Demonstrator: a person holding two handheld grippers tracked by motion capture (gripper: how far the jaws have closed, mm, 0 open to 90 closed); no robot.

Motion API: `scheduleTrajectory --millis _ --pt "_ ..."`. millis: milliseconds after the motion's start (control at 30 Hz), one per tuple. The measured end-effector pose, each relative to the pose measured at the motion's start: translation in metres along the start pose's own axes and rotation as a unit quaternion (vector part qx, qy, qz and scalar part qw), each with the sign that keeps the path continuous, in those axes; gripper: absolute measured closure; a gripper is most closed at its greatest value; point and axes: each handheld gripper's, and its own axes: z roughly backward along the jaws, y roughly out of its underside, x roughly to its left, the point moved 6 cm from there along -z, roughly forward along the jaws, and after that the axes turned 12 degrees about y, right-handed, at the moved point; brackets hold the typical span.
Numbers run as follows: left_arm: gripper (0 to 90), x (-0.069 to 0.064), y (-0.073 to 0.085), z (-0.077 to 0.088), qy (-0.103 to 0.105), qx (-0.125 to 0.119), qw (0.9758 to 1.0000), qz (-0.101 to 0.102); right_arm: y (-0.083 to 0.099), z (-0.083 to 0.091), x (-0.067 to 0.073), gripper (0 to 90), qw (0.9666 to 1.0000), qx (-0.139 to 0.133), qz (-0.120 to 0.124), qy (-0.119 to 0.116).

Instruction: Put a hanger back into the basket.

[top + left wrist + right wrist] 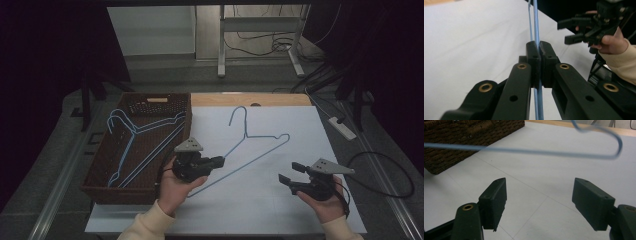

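Here, jaws first.
Left gripper: jaws pressed together on the blue wire of the hanger, on its long straight bar near the left end; the left gripper view has the wire running straight up between the pads.
Right gripper: jaws wide apart, nothing between them, near the table's front right corner, apart from the hanger.
Hanger, place: over the middle of the white table; the right gripper view suggests it is lifted, its far end hanging above the surface.
Hanger, direction: hook toward the table's far edge; the long bar runs slantwise from front left to right and far.
Basket: at the table's left edge, with two blue hangers already lying inside.
Progress: judging by this, two hangers are in and this one is gripped but not yet over the basket.
Left to do: carry it left and lay it in.
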Motion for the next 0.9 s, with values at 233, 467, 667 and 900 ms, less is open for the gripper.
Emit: scheduleTrajectory --millis 233,467,667,900 --pt "87.7 0.004 -0.009 0.034 -0.01 -0.021 0.9997 -0.011 0.004 -0.003 0.0 28.7 1.0 0.008 0.004 -0.001" --pt "87.7 0.014 -0.009 0.069 -0.022 -0.039 0.9988 -0.017 0.006 -0.005 -0.002 28.5 0.9999 0.011 0.006 0.001" --pt "87.8 0.025 -0.007 0.101 -0.041 -0.061 0.9972 -0.012 0.008 -0.006 -0.001 28.3 0.9998 0.016 0.009 0.002" --pt "87.7 0.035 -0.002 0.124 -0.059 -0.077 0.9953 -0.007 0.009 -0.006 -0.002 28.3 0.9997 0.02 0.012 0.005"
